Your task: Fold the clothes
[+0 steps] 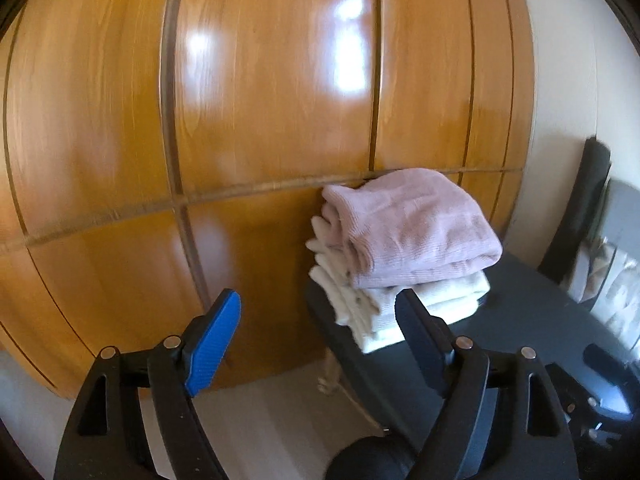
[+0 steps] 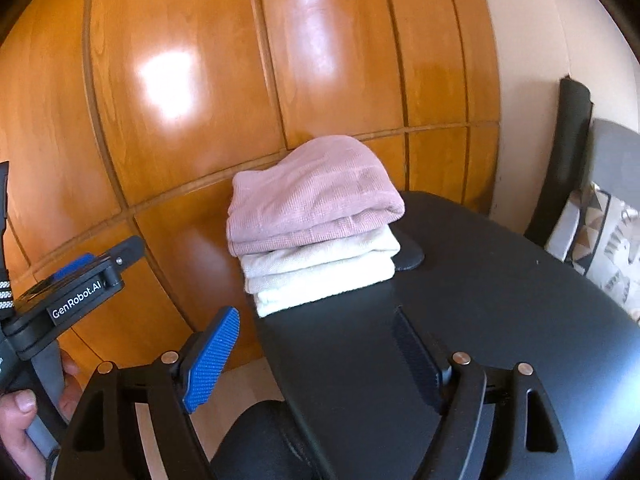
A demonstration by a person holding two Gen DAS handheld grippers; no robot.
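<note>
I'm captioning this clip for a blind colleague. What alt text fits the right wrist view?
A folded pink garment sits atop folded cream clothes at the edge of a dark table, before a glossy wooden wardrobe. The right claw is open and empty in the foreground. At left, a hand holds the left claw.

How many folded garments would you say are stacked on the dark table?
2, as far as shows: a pink garment on top, a cream garment beneath it. The cream layers may be more than one piece.
</note>
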